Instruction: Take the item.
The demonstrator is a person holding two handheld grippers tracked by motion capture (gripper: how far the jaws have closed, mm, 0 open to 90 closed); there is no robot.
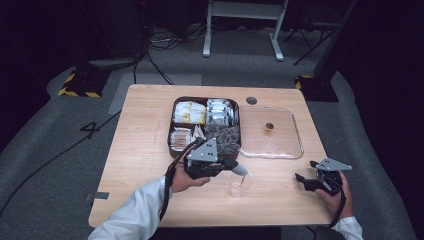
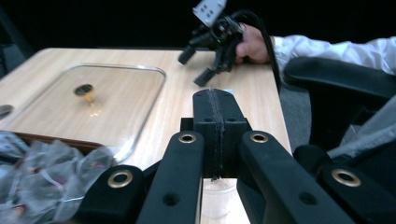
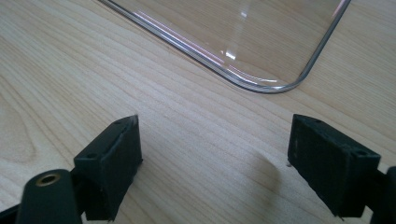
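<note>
Pale wood forms the table (image 1: 135, 150), set on grey carpet in a dark room. Near its front edge the left gripper (image 1: 239, 168) hangs just above a small clear plastic cup (image 1: 239, 186); in the left gripper view its 2 jaws are pressed flat together, and whether anything is pinched between them cannot be told. The cup (image 2: 215, 198) shows directly under those jaws. Just behind this gripper sits a dark brown compartment tray (image 1: 171, 131) holding packets: yellow ones at its back left, silver ones at its back right, clear pyramid tea bags (image 2: 51, 172) at its front right. Touching the tray's right side lies a clear lid (image 1: 296, 131), flat on the table, with a small gold knob (image 1: 269, 128) at its middle. Well to the right, the right gripper (image 1: 306, 175) rests low by the table's front right corner, jaws spread wide and holding nothing, the lid's rounded corner (image 3: 275, 86) just ahead of them.
</note>
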